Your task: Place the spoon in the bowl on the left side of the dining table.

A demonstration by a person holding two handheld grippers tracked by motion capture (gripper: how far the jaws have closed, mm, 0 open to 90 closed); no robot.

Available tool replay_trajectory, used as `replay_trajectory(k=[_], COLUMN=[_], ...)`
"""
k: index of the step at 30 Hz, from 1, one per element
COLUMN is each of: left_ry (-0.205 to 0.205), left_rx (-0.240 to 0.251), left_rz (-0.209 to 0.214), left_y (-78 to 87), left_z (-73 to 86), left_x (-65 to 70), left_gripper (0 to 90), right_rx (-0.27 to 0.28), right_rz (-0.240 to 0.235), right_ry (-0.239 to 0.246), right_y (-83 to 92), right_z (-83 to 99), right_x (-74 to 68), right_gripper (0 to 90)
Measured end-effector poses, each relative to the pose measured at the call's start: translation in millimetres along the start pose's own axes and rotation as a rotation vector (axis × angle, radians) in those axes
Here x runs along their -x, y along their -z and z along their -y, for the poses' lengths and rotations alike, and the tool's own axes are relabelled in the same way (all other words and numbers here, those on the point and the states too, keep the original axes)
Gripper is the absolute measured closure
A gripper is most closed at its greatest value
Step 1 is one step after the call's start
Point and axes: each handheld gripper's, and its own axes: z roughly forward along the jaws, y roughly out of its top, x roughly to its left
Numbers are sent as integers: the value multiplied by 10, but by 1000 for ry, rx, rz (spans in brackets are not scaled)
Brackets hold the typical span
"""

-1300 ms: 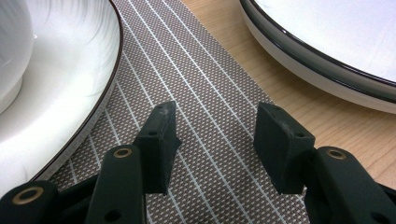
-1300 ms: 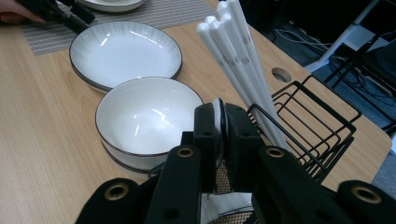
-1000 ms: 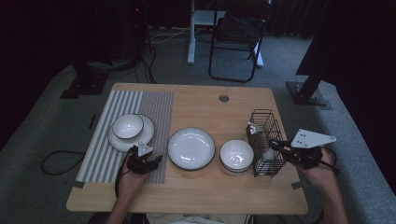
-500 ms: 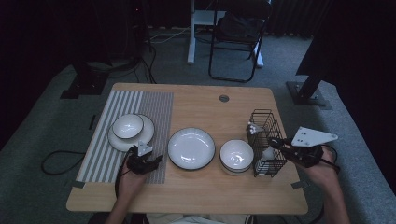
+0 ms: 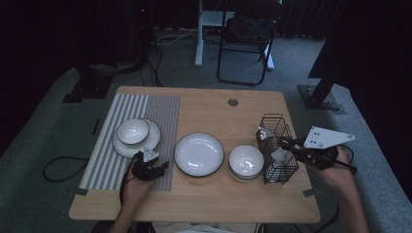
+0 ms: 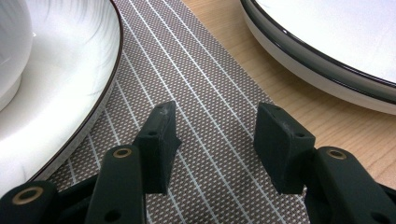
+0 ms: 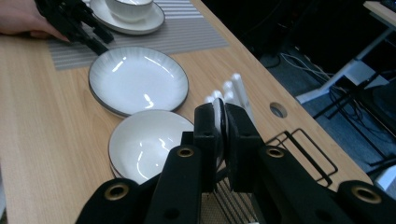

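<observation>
The right gripper (image 7: 221, 122) pinches a thin white spoon (image 7: 218, 109) between its pads, above the wire basket (image 5: 282, 167); the left gripper (image 6: 217, 140) is spread.

You're working on a table (image 5: 204, 194) of pale, matt wood grain, with a woven, ribbed placemat (image 6: 205, 93) that looks like coarse cloth or vinyl mesh. The plate (image 7: 137, 79) and bowl (image 7: 149, 142) are glossy white glazed ceramic with dark rims. Your basket (image 5: 284, 145) is thin black wire, the right gripper (image 7: 223, 123) matt black plastic on a white, probably ceramic, spoon (image 7: 218, 112)
</observation>
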Motion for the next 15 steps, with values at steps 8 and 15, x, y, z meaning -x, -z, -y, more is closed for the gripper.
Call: replay_trajectory(k=[8,15], left_ry=[-2,-3], left_rx=[0,0], left_rz=[-1,-2], left_y=[0,1], left_z=[0,0], left_x=[1,3], left_gripper=[504,504], right_rx=[55,70], right_rz=[-44,-63], right_ry=[-9,0], right_y=[-20,-54], right_z=[-46,-86], right_x=[-55,-94], right_gripper=[842,843])
